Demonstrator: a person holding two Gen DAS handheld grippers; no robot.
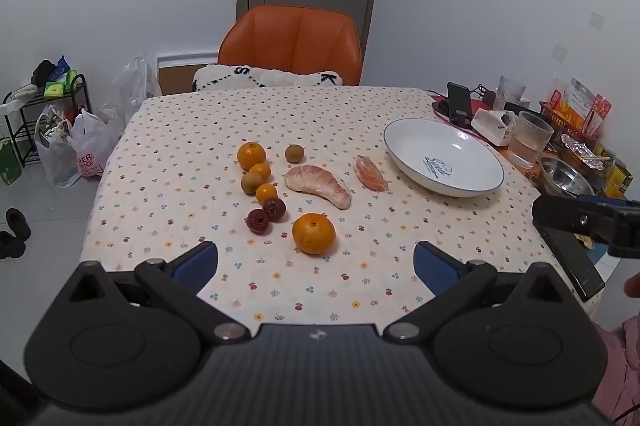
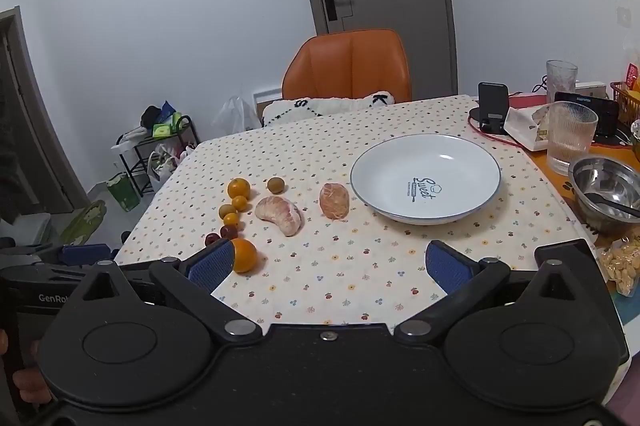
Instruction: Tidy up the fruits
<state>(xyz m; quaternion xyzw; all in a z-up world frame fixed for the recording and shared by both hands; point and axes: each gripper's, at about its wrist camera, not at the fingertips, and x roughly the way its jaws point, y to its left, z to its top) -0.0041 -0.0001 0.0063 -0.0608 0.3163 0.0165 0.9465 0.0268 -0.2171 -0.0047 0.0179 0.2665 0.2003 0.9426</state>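
Note:
Fruits lie loose on the flowered tablecloth: a large orange (image 1: pixel 313 233) (image 2: pixel 244 255) nearest me, two dark red fruits (image 1: pixel 266 214), small oranges (image 1: pixel 251 155) and greenish-brown fruits (image 1: pixel 294 153) in a row, a long peeled pomelo wedge (image 1: pixel 319 185) (image 2: pixel 279 214) and a smaller pomelo piece (image 1: pixel 371 173) (image 2: pixel 334 201). An empty white plate (image 1: pixel 408 133) (image 2: pixel 372 161) sits to their right. My left gripper (image 1: pixel 316 268) is open above the near table edge, just short of the large orange. My right gripper (image 2: pixel 330 266) is open too, holding nothing, with its left finger beside that orange.
An orange chair (image 1: pixel 291 43) stands behind the table. Right of the plate are a ribbed glass (image 2: pixel 570 141), a steel bowl with a spoon (image 2: pixel 608 191), a phone stand (image 2: pixel 493 107) and snack packets. Bags and a rack (image 1: pixel 48 129) stand on the floor at left.

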